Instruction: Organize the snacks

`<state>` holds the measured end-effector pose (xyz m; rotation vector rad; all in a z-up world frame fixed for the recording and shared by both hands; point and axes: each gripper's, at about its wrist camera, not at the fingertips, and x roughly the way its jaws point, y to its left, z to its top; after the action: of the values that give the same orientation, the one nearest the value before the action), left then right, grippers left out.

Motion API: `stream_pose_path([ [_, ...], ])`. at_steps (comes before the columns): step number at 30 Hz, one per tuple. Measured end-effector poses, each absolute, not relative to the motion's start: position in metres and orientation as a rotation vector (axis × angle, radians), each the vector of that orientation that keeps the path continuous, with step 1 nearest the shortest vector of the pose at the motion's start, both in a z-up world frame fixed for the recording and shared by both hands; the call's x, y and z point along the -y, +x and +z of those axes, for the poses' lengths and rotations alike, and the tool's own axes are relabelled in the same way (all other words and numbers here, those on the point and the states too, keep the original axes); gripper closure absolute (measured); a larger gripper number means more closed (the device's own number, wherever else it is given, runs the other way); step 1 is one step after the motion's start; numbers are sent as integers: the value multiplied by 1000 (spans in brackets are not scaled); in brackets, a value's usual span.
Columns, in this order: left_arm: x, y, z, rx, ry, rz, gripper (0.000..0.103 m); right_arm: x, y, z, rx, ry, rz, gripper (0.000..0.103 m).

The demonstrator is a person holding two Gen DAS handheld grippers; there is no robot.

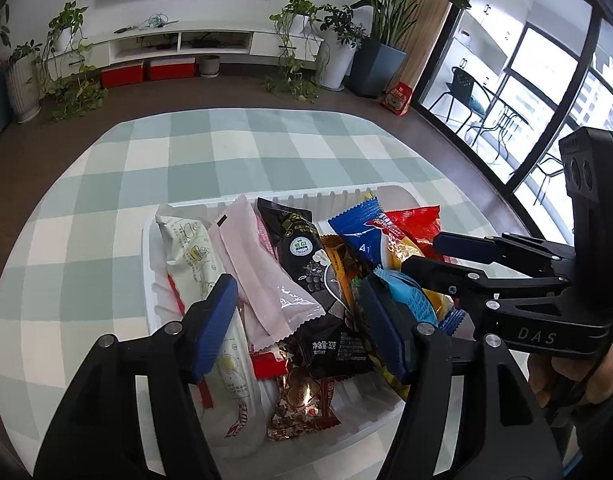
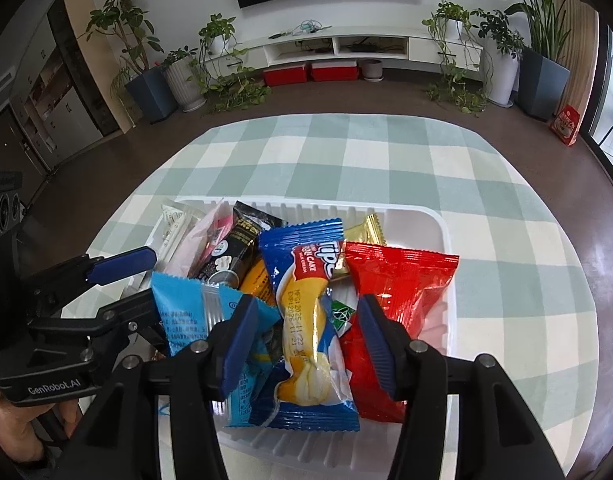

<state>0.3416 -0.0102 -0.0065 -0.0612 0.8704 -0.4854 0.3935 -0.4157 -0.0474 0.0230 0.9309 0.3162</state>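
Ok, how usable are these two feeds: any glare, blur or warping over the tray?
Left wrist view: sharp on the tray, the window blown out, edges bowed. Right wrist view: sharp too, glare streaks on the red packet and the cake wrapper, the tablecloth rounded by the fisheye.

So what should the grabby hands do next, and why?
Probably lift both away. The left gripper and right gripper stand open with nothing pinched, and every snack I can see, like the blue cake packet and red packet, already lies in the white tray.
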Motion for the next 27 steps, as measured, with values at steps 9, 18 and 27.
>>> stream_pose_path([
  [9,6,335,0,-858,-52,-443,29,419,388,-38,-891,34,301,36],
  [18,-1,336,5,-825,-41,-403,17,420,387,-40,-886,47,294,36],
  [27,-13,325,22,-749,-47,-294,0,425,384,-33,-845,68,273,21],
])
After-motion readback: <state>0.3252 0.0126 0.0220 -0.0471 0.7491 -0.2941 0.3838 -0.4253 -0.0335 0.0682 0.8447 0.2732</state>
